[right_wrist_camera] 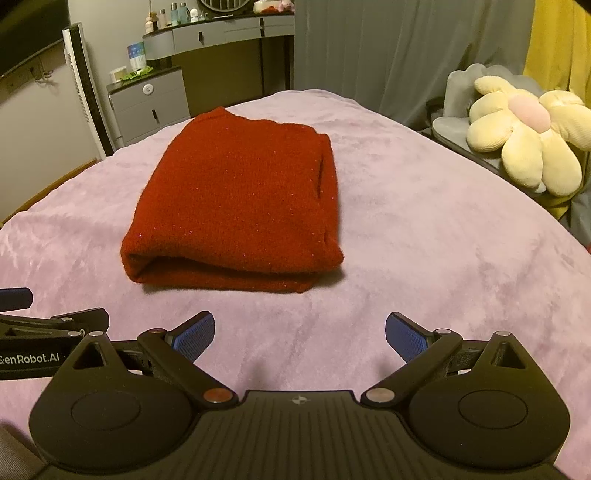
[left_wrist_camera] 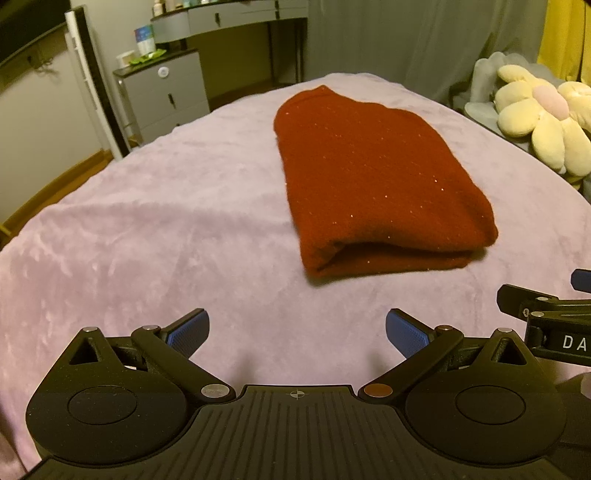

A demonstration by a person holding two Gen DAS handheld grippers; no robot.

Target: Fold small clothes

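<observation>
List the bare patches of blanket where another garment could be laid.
Bare blanket left of the sweater, right of it toward the plush flower, and a strip between it and both open grippers. Nowhere crowded.

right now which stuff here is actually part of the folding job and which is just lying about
Part of the job:
- red knit garment, lying folded on the lilac blanket
- left tongs, open and empty
- right tongs, open and empty

Just lying about:
- flower-shaped plush cushion on the grey chair
- grey drawer cabinet
- dressing table with bottles
</observation>
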